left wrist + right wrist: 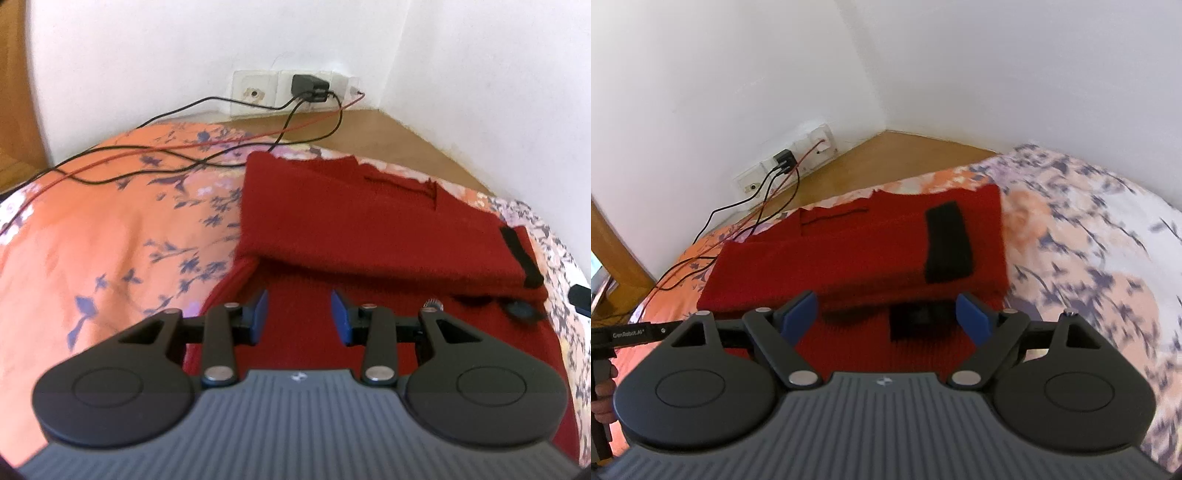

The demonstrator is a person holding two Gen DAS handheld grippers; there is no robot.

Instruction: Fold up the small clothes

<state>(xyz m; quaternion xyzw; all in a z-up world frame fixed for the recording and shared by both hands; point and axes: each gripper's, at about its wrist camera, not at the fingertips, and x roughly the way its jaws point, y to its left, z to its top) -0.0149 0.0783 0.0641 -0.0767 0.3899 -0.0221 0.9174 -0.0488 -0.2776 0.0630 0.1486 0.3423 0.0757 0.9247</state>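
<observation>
Red knitted garment lying on the bed, spread over the floral cover, partly folded: upper layer doubled back, its folded edge running crosswise just ahead of both sets of fingers. Long axis of the folded panel lying left to right across both views. Black patch seen toward the right end of the upper layer; lower layer extending back under both tools. Left gripper held low over the lower layer, directly behind the folded edge toward its left end, fingers released, nothing between the blue pads. Right gripper held over the right portion, close behind the same edge, fingers spread wide, empty. Both roughly equally near; judged ready for a paired pick along that edge. Cables trailing across the cover beyond the left end, clear of the garment.
</observation>
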